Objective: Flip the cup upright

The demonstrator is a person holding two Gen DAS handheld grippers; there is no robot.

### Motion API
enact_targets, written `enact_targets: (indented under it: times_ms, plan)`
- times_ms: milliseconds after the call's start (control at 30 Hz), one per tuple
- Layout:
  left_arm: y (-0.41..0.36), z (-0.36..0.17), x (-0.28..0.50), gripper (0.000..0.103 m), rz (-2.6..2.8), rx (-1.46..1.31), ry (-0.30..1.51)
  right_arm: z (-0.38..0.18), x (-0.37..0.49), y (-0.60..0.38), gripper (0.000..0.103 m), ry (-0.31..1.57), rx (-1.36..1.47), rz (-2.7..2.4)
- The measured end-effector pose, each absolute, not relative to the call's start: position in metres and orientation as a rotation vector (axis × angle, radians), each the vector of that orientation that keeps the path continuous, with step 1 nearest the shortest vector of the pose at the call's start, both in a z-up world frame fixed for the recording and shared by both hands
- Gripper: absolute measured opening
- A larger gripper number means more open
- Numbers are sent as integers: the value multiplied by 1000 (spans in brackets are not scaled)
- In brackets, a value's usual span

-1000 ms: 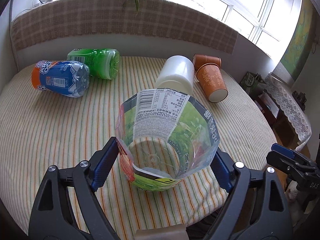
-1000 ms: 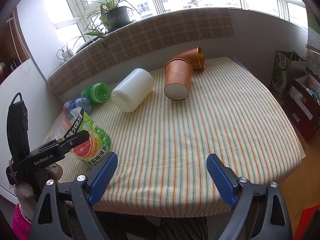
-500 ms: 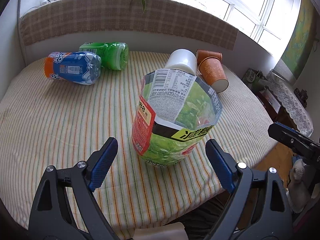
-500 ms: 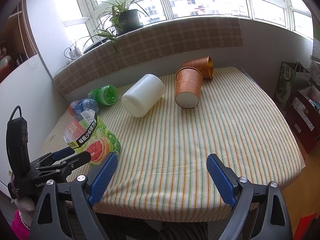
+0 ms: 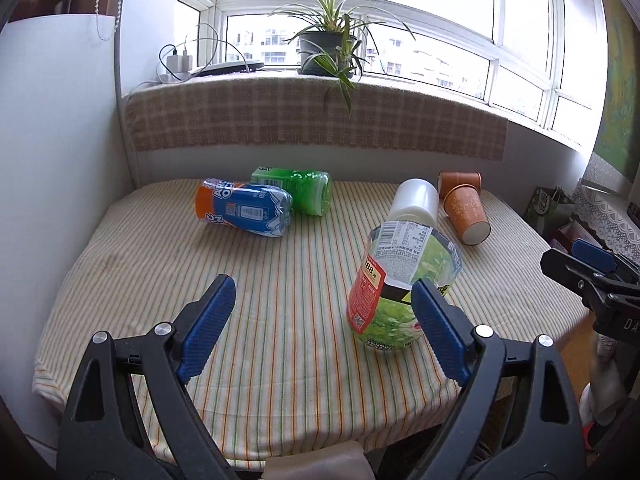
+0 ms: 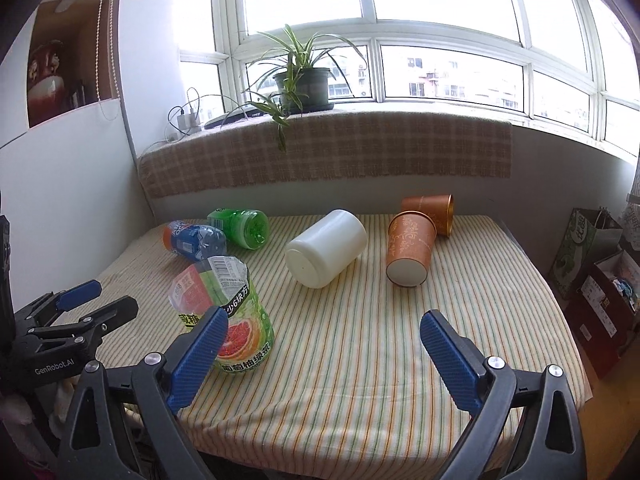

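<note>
bare striped cloth (image 6: 352, 344) at front, toppled cups (image 6: 410, 252) crowding rear

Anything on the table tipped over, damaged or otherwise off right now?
Yes. Only the green-label cup stands upright; its cut rim is ragged and uneven. Five others lie on their sides: the white cup, two orange paper cups, a blue-label cup and a green one. Nothing looks spilled. Both grippers are open.

Windowsill: a spider plant in a dark round pot (image 6: 301, 89), white chargers with cables (image 6: 186, 119).
Ledge cover: beige checked cloth (image 5: 312, 118).
Floor, right: a green-and-white paper bag (image 6: 582, 251), an open cardboard box (image 6: 610, 300).
</note>
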State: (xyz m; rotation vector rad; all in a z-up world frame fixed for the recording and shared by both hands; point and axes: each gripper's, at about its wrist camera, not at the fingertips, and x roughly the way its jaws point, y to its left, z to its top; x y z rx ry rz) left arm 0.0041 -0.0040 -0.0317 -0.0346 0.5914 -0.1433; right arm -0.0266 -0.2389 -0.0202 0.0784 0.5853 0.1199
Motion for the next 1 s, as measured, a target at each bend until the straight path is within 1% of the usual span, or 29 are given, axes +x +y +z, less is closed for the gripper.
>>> enact_targets:
  times_ms: [67,133,300,1000]
  plan:
    - [-4,-23,-2,95,-126,-30,549,-15,-31,-235,102,551,59,111]
    - [-4,-15,-7,101,-114,-18,504,-11,-36,-233,103,513,43,100]
    - [-10,2,-21,103,-98,2,425,-4,-45,-230,103,462,31,83]
    - [-16,15,-33,103,-93,7,389,-3,-50,-228,103,427,44,60]
